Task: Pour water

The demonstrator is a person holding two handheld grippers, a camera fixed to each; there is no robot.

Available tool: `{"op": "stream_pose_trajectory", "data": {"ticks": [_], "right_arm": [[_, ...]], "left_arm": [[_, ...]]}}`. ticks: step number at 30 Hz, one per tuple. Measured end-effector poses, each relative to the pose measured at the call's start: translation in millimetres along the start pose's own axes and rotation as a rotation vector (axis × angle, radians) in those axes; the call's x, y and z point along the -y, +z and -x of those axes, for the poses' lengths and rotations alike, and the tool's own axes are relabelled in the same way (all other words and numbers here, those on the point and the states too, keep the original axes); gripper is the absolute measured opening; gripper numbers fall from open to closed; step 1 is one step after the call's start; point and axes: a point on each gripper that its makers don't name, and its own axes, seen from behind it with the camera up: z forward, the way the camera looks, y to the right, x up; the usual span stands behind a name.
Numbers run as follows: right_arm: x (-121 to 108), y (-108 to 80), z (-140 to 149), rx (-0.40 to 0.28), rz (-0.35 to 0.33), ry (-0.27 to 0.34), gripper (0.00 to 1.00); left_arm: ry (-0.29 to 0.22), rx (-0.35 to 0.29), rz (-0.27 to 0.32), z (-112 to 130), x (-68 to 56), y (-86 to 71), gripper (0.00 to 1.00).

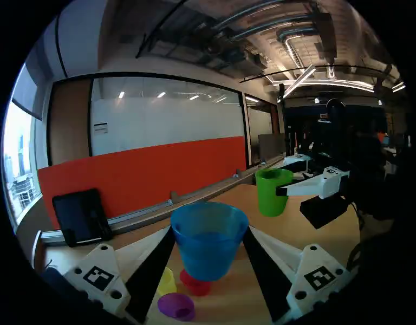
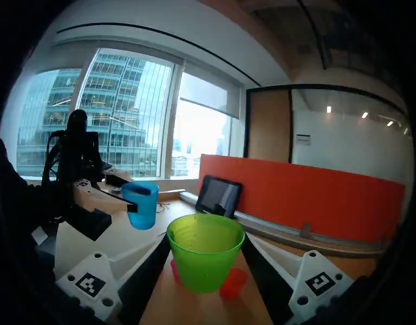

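While held well apart, left gripper grasping blue cup, right gripper grasping green cup

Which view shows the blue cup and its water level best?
The left gripper view: the blue cup sits close and centred, held in the left gripper, and a darker band of water shows through its wall. The right gripper view shows the cup small and far off at left, its contents unreadable.

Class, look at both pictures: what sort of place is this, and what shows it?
Probably an office: a glass-walled room behind the wooden desk, exposed ceiling pipes overhead, and large windows looking out on tall city buildings.
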Motion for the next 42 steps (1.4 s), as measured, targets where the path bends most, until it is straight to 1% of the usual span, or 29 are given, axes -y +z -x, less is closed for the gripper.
{"op": "stream_pose_trajectory", "data": {"ticks": [3, 9, 18, 24, 36, 42], "right_arm": [[5, 3.0, 3, 0.001, -0.012, 0.001, 0.93], [14, 9.7, 12, 0.013, -0.033, -0.003, 0.92], [32, 20.6, 20, 0.009, -0.076, 0.013, 0.93], [41, 28.6, 27, 0.014, -0.096, 0.011, 0.92], [59, 43.8, 43, 0.03, -0.139, 0.011, 0.92], [68, 53.0, 48, 0.033, -0.157, 0.015, 0.92]], "left_arm": [[0.032, -0.004, -0.009, -3, 3.1, 0.1, 0.85], [0.116, -0.022, -0.046, -16, 10.9, 1.4, 0.85], [0.243, -0.039, -0.062, -35, 7.8, 5.9, 0.85], [0.332, -0.049, -0.075, -47, 6.1, 6.6, 0.85], [0.474, -0.069, -0.104, -67, 9.1, 8.8, 0.86], [0.53, -0.08, -0.113, -76, 9.7, 5.9, 0.85]]}}
